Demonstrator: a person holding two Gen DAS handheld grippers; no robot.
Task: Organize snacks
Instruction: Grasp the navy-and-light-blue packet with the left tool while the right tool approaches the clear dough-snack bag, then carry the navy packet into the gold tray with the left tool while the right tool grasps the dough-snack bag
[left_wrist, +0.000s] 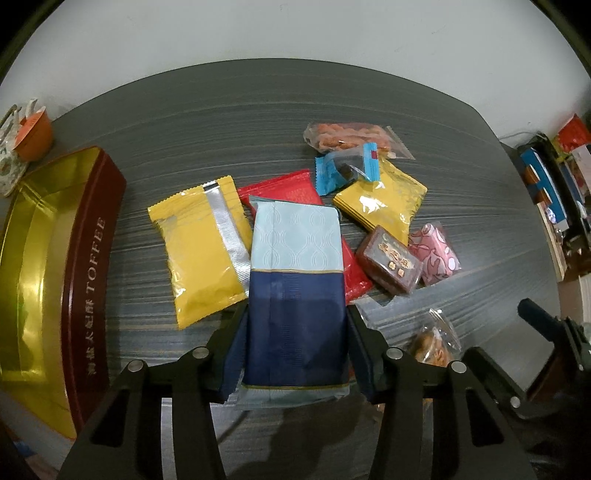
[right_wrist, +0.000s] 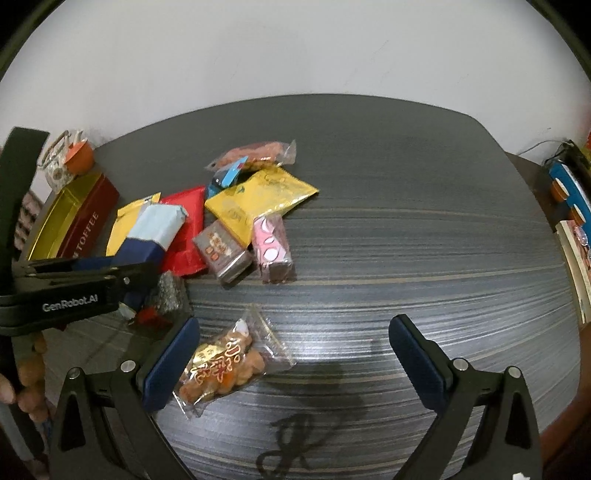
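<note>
My left gripper (left_wrist: 295, 317) is shut on a navy and pale-blue snack packet (left_wrist: 295, 280), held above the table; it also shows in the right wrist view (right_wrist: 155, 232). A red toffee tin (left_wrist: 48, 266) with a gold inside lies open to the left. A heap of snacks lies ahead: a yellow packet (left_wrist: 207, 251), a red packet (left_wrist: 288, 188), a second yellow packet (left_wrist: 384, 203), a brown bar (left_wrist: 391, 262) and a pink one (left_wrist: 436, 254). My right gripper (right_wrist: 293, 339) is open, low over the table, with a clear bag of fried snacks (right_wrist: 225, 365) by its left finger.
A clear bag of orange twists (left_wrist: 351, 136) and a blue wrapper (left_wrist: 347, 170) lie at the back of the heap. An orange cup (left_wrist: 33, 133) stands behind the tin. Shelves with boxes (left_wrist: 554, 184) stand off the table's right edge. The dark table (right_wrist: 406, 240) stretches right.
</note>
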